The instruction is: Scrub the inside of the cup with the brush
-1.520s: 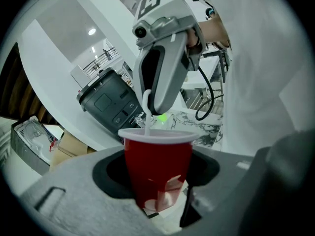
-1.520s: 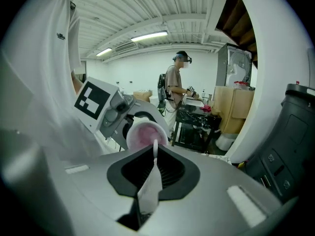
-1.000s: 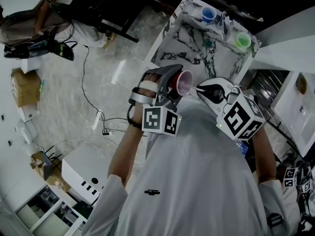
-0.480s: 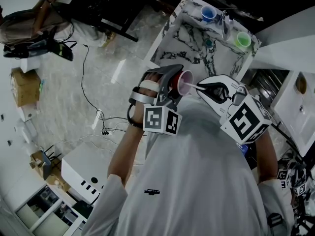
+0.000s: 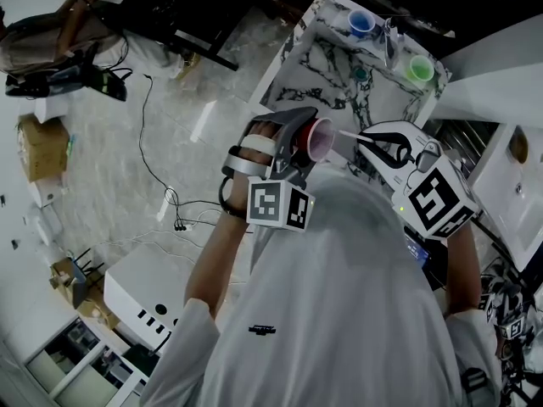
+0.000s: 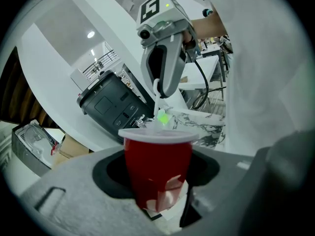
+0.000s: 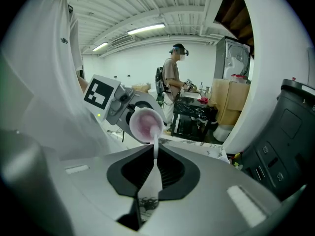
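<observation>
- Since the frame half a second ago, the right gripper (image 5: 366,139) has drawn off toward the right of the head view. The brush (image 7: 155,149) now has its tip at the rim of the red cup (image 6: 157,163) rather than deeper inside.
- The left gripper (image 5: 299,147) has its jaws closed snugly on the cup's sides. It holds the cup at the centre of the head view, tipped sideways with its mouth toward the right gripper (white rim, pale pink inside).
- The right gripper's jaws are nearly together and pinch the white brush handle. The handle runs up the middle of the right gripper view to the lower edge of the cup's mouth.
- Beyond the cup, at the upper right of the head view, stands a marble-patterned table (image 5: 327,75). A blue cup (image 5: 361,24) and a green cup (image 5: 418,69) stand near its far edge, apart from each other.
- At the left edge of the head view, a cardboard box (image 5: 42,149) sits on the floor.
- Farthest off, at the upper centre of the right gripper view, a person (image 7: 172,80) stands at a dark bench.
</observation>
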{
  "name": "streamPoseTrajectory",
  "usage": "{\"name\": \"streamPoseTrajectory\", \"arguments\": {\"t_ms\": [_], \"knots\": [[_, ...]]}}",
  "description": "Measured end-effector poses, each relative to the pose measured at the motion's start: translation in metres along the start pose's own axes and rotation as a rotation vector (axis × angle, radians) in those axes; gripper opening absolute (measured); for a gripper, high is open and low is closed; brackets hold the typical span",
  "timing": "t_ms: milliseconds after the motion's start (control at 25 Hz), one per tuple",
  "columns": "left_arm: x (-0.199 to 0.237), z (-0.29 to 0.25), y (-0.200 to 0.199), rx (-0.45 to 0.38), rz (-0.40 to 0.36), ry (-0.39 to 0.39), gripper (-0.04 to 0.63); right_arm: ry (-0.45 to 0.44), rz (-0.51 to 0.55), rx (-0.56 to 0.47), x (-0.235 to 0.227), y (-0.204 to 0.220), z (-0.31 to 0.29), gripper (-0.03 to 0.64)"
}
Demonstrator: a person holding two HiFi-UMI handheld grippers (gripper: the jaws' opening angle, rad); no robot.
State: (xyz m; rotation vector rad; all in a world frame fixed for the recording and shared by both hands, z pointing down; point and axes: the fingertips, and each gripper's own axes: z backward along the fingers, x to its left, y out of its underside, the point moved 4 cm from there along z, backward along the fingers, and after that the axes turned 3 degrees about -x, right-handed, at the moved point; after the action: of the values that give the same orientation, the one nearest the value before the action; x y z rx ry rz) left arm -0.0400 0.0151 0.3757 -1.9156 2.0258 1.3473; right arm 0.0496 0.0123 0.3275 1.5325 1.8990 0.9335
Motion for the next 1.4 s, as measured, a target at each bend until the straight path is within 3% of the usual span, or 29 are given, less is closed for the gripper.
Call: {"name": "streamPoseTrajectory", "arguments": {"t_ms": [280, 560, 800, 1040, 1200, 1400], "knots": [[0.001, -0.001, 0.0, 0.0, -0.002, 0.006, 0.259, -0.045, -0.014, 0.046, 0.018, 0.008, -0.001, 0.028], [0.0, -0.004, 0.005, 0.012, -0.005, 0.011, 0.259, -0.081, -0.014, -0.014, 0.034, -0.007, 0.001, 0.028], [-0.005, -0.004, 0.003, 0.018, -0.023, 0.02, 0.259, -0.046, 0.033, -0.057, 0.025, -0.022, 0.004, 0.028], [-0.006, -0.005, -0.001, 0.009, -0.022, 0.006, 0.259, -0.012, 0.066, -0.024, 0.003, -0.022, 0.007, 0.029], [-0.003, -0.003, -0.001, 0.005, -0.017, -0.009, 0.259, 0.017, 0.043, -0.01, -0.005, -0.007, 0.004, 0.029], [0.002, 0.0, -0.001, 0.0, 0.004, -0.023, 0.259, -0.015, -0.006, 0.015, 0.005, 0.009, 0.001, 0.028]]}}
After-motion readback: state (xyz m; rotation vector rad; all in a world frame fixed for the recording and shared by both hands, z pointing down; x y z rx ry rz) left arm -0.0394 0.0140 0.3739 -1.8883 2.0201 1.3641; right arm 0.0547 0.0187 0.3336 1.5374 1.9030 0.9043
